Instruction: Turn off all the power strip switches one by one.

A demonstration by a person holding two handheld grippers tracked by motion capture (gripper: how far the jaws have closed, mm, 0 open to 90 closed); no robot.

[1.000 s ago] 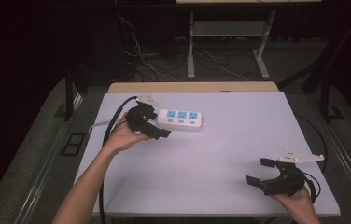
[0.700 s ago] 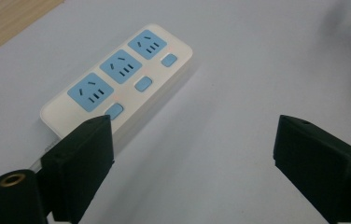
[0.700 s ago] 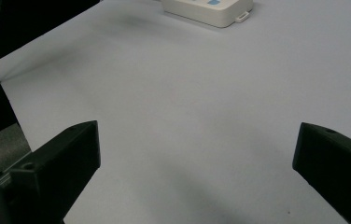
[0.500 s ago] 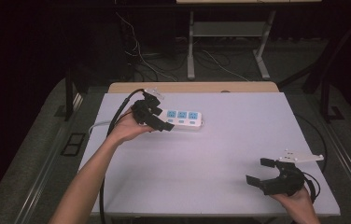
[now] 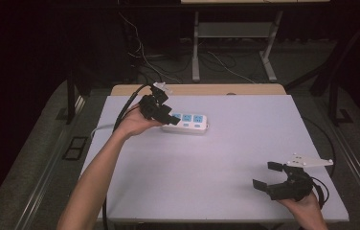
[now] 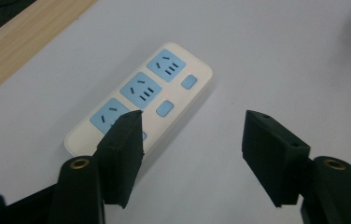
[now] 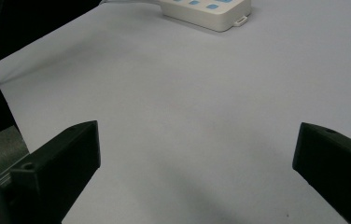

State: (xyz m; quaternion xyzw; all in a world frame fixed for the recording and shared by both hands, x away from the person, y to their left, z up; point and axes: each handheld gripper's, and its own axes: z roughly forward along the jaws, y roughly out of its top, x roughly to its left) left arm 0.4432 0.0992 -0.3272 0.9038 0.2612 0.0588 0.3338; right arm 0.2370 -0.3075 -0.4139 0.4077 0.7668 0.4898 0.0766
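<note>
Left tongs (image 5: 166,115) moved over one power strip (image 5: 187,122), closing, three sockets

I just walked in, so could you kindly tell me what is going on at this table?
A person works with two handheld grippers. The left gripper hangs over the near end of a white power strip, its jaws just closing with nothing gripped yet. The right gripper rests open near the table's front corner.
</note>
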